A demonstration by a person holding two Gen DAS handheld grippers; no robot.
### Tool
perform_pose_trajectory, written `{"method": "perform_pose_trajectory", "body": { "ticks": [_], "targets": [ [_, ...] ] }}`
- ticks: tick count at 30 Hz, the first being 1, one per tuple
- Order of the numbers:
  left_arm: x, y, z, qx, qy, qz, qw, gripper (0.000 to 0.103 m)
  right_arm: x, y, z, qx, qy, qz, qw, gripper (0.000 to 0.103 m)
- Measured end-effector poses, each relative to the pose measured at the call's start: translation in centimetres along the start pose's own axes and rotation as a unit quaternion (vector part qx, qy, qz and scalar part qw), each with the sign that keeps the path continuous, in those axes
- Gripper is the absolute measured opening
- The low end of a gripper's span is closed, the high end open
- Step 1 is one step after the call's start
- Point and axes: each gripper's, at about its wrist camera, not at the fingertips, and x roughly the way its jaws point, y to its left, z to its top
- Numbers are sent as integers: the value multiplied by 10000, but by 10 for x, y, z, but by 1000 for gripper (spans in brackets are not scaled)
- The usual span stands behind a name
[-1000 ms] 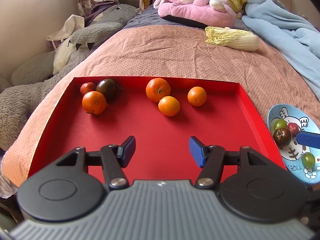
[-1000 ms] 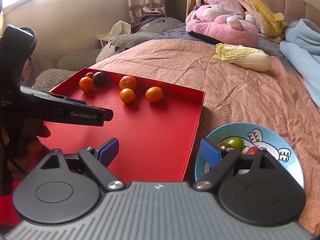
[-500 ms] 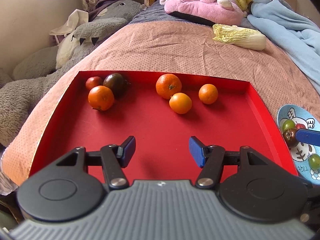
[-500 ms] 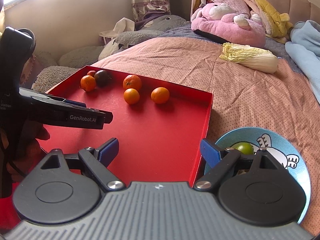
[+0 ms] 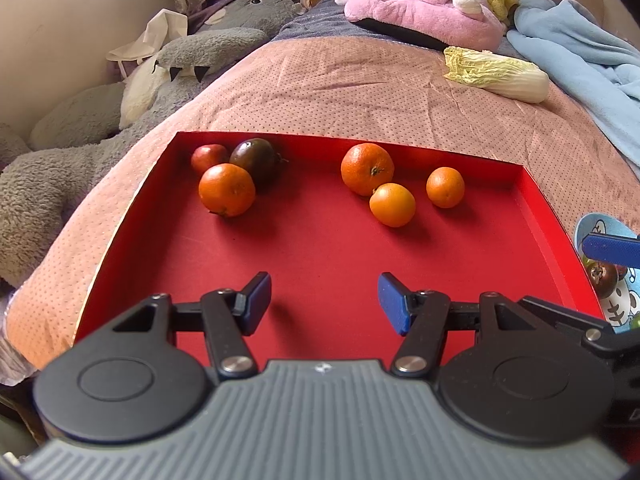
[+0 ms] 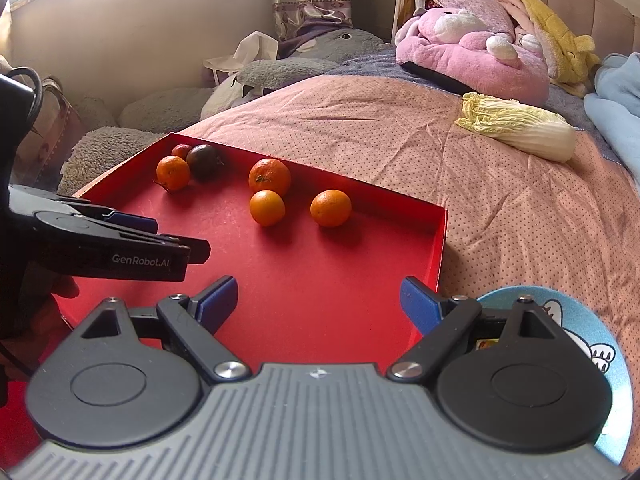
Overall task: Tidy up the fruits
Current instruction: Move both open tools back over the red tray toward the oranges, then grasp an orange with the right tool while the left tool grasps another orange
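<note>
A red tray [image 5: 320,256] lies on the bed. At its far left sit a tangerine [image 5: 227,189], a dark tomato [image 5: 253,157] and a small red fruit [image 5: 208,157]. Three more tangerines [image 5: 367,168] cluster at the far right. My left gripper [image 5: 324,304] hovers open over the tray's near part, nothing between its fingers. My right gripper [image 6: 320,304] is open too, straddling the tray's right wall [image 6: 438,248]. A blue cartoon plate [image 6: 568,320] lies right of the tray; in the left wrist view it holds a dark tomato [image 5: 604,278].
A napa cabbage [image 6: 520,132] lies on the pink bedspread beyond the tray. Pink and yellow plush toys [image 6: 472,44] and a blue blanket [image 5: 580,44] fill the bed's head. A grey plush [image 5: 200,56] lies along the left side.
Both grippers have shifted left over the tray; the blue plate has slid toward the right edge in both views. The fruit has not moved and both grippers' jaws have kept their width.
</note>
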Motion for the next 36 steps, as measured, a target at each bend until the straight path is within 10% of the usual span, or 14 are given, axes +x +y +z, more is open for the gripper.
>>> {"method": "perform_pose_trajectory", "body": {
  "ticks": [10, 28, 36],
  "targets": [
    [-2, 22, -1, -140, -38, 156, 9998, 62, 38, 3, 27, -124, -19, 17, 9999, 89],
    [1, 43, 3, -198, -89, 263, 9994, 62, 110, 34, 54, -301, 356, 543, 9974, 36],
    [16, 51, 25, -279, 30, 401, 9988, 62, 91, 22, 41, -108, 336, 562, 9978, 36]
  ]
}}
